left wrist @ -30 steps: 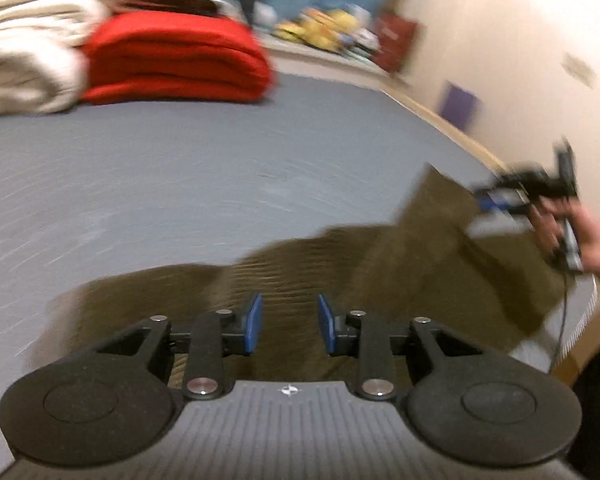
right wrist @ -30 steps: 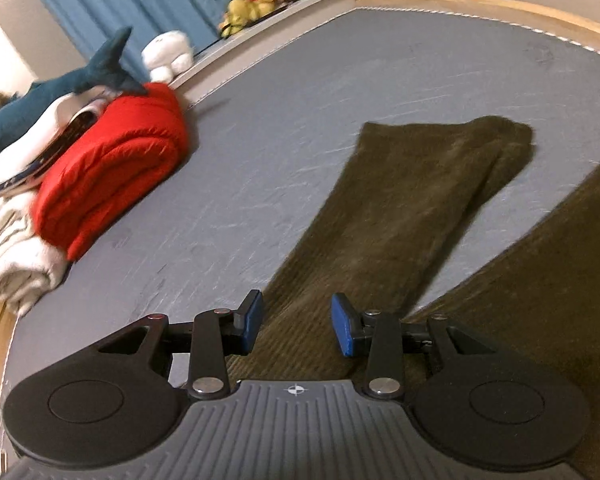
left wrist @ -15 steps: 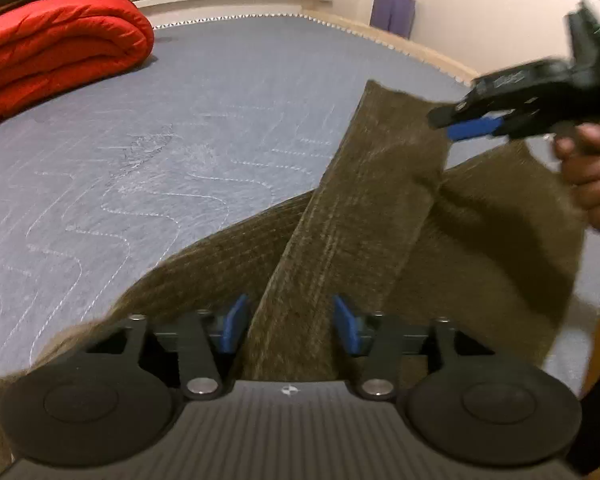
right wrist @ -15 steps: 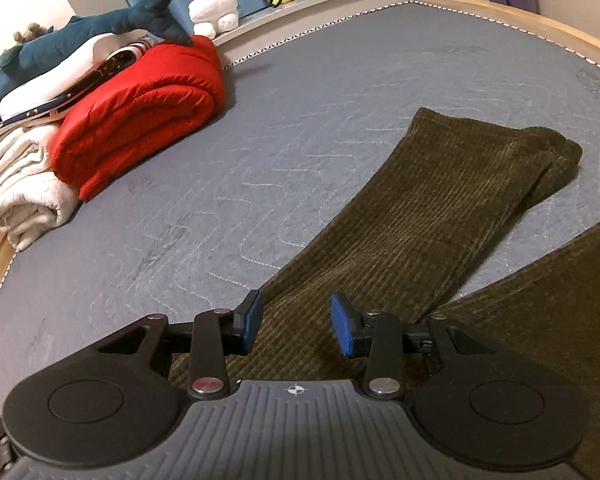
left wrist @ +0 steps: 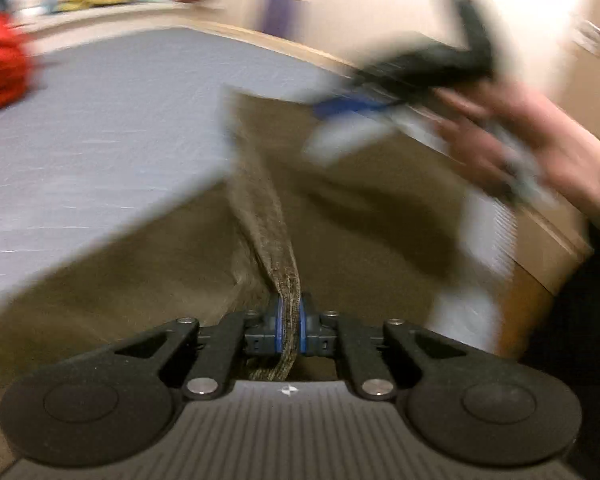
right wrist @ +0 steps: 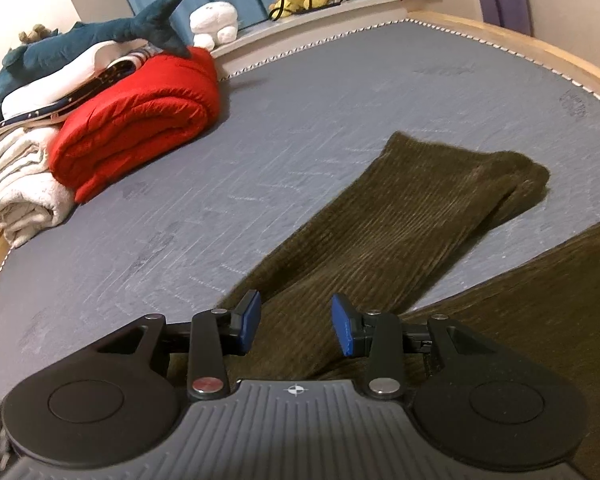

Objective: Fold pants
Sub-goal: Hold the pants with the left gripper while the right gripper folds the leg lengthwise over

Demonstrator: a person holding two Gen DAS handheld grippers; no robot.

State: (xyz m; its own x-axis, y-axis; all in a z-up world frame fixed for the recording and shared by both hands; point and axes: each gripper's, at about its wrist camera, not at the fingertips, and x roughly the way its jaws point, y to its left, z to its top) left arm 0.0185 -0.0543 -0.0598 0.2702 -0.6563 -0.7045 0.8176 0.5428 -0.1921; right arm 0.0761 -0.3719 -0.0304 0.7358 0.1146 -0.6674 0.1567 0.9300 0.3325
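Olive corduroy pants (right wrist: 384,236) lie spread on grey mattress (right wrist: 300,112), legs apart. Left gripper (left wrist: 288,322) clamped tight on a raised fold of pants fabric. Right gripper (right wrist: 296,326) w/ jaws apart over a pant leg, gripping nothing. No containers visible.
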